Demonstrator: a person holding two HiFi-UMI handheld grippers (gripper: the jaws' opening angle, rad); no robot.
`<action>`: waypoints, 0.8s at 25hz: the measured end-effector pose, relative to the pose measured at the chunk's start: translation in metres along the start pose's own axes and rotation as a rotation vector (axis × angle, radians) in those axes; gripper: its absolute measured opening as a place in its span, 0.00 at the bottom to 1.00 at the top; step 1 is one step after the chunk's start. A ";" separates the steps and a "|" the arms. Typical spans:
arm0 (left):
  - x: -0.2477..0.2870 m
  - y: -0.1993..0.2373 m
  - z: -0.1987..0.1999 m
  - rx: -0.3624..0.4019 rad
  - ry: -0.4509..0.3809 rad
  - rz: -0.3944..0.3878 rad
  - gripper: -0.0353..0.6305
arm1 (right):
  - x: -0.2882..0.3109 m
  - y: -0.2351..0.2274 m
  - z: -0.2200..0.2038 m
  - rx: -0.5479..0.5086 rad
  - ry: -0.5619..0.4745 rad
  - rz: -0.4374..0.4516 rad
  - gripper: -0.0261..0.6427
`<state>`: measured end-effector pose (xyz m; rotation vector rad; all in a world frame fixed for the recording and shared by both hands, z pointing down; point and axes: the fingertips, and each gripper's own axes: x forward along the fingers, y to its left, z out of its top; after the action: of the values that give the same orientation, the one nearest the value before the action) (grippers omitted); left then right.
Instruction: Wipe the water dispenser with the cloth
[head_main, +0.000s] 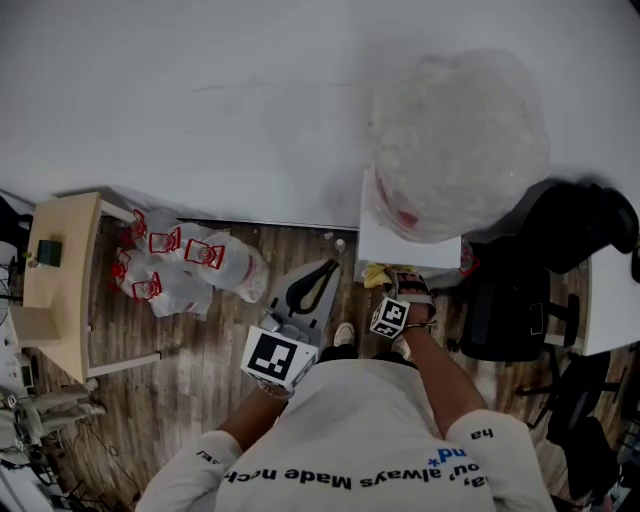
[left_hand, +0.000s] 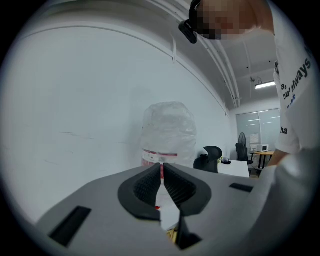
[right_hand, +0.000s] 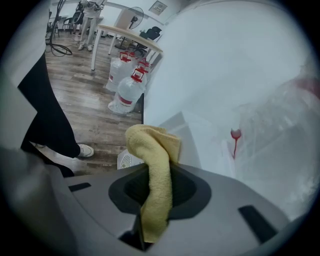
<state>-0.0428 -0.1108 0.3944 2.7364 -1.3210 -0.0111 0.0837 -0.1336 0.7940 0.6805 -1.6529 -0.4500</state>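
- Head view, looking steeply down: the water dispenser (head_main: 400, 245) is a white, box-shaped cabinet standing against a plain white wall (head_main: 250, 100). On top sits a rounded bottle (head_main: 455, 140) wrapped in crinkled, cloudy plastic film.
- The right gripper (head_main: 392, 282) is held at the dispenser's front edge, and its marker cube faces up.
- Right gripper view: the dark, ribbed jaws pinch the cloth (right_hand: 155, 170). It is a yellow, nubby terry cloth, gathered into a thick fold.
- The cloth rises above the jaw tips in a soft, rounded hump, and a limp tail hangs below them.
- The hump lies close against the dispenser's smooth white panel (right_hand: 200, 132). Whether the two touch cannot be told.
- Left gripper view: the left gripper (left_hand: 161, 169) has its ribbed black pads pressed together at the tips, with nothing between them. It points toward the film-wrapped bottle, which has a red band round its base.
- In the head view the left gripper is low and to the left of the dispenser, well apart from the cloth.
- The floor (head_main: 200, 360) is of wood-grain planks. Clear water jugs (head_main: 185, 265) with red caps and handles lie clustered on it beside a pale wooden table (head_main: 60, 290).
- A black office chair (head_main: 520, 300) stands just right of the dispenser.
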 end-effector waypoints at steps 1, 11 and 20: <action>0.001 -0.001 0.001 0.000 -0.001 -0.002 0.11 | -0.003 -0.003 -0.004 0.001 0.006 -0.003 0.16; 0.010 -0.017 0.001 0.002 -0.005 -0.011 0.11 | -0.004 -0.004 -0.065 0.025 0.073 -0.013 0.16; 0.016 -0.028 0.004 0.008 0.000 -0.013 0.11 | -0.015 -0.013 -0.111 0.048 0.131 -0.015 0.16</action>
<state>-0.0117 -0.1064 0.3887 2.7518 -1.3069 -0.0070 0.1966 -0.1247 0.7958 0.7425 -1.5402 -0.3696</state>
